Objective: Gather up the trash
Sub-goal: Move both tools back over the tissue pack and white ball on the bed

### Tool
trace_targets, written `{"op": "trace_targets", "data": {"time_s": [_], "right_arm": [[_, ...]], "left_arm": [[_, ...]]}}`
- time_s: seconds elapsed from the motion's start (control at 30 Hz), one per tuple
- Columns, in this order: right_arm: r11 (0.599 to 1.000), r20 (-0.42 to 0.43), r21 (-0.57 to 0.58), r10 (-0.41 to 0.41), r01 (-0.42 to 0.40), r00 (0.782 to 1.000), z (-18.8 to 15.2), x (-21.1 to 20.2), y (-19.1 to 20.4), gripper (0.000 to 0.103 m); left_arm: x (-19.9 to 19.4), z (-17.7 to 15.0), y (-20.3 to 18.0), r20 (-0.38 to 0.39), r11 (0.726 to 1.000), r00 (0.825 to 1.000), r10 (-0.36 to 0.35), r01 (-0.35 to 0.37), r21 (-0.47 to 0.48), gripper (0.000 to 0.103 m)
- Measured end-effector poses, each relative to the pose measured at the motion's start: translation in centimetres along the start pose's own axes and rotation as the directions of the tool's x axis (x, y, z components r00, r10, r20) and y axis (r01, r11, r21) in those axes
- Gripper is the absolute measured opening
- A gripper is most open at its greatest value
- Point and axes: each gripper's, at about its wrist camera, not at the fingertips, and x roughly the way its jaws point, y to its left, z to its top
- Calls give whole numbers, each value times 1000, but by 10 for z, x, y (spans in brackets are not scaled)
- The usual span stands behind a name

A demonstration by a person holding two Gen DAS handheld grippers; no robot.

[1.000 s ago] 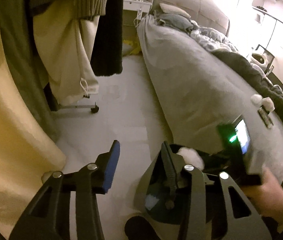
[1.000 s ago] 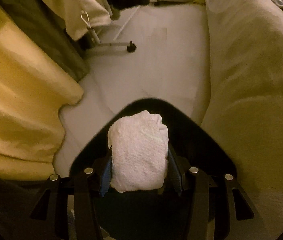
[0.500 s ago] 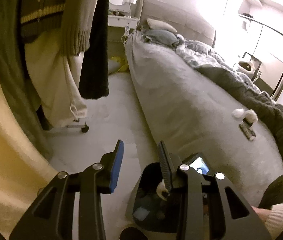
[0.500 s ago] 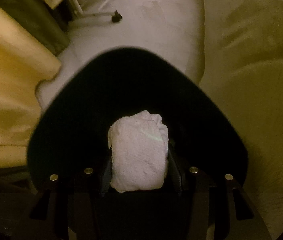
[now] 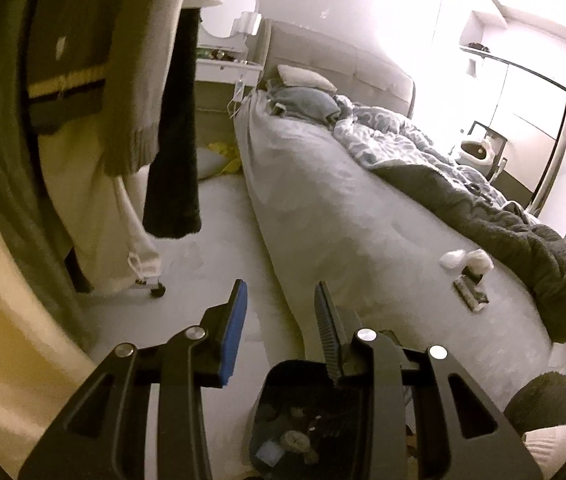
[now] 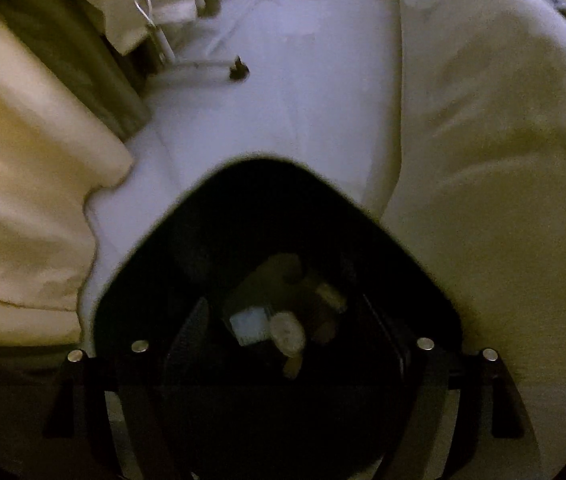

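Right claw (image 6: 295, 344) has just been opening, empty, over the bin (image 6: 243, 208); the tissues (image 5: 466, 259) on the bed (image 5: 363, 216) look light and soft, best pinched mid-wad; left claw (image 5: 281, 312) gapes narrowly, empty.

Messy bedroom tbh. Grey bed (image 5: 347, 216) with a rumpled dark blanket (image 5: 523, 232) and a white pillow (image 5: 303, 77) up top. Clothes hang on a wheeled rack (image 5: 157, 289), including a knit sweater (image 5: 139, 80). Round mirror (image 5: 227, 12) over a white vanity (image 5: 223, 68).
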Motion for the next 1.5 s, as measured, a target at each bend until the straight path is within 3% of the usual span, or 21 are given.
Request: {"op": "trace_targets", "data": {"time_s": [0.37, 0.7, 1.0, 1.5], "right_arm": [[1000, 202, -27, -2, 8, 979, 20, -90, -22, 81], [999, 335, 5, -50, 51, 941, 14, -163, -75, 83], [992, 381, 88, -114, 87, 918, -3, -196, -143, 84], [986, 412, 142, -139, 88, 900, -25, -216, -211, 84]], "left_arm": [[8, 23, -42, 42, 998, 998, -38, 36, 46, 37], [32, 34, -87, 39, 995, 996, -81, 78, 62, 47], [58, 34, -129, 6, 991, 995, -101, 101, 87, 59], [99, 30, -183, -59, 985, 990, -127, 133, 110, 71]]}}
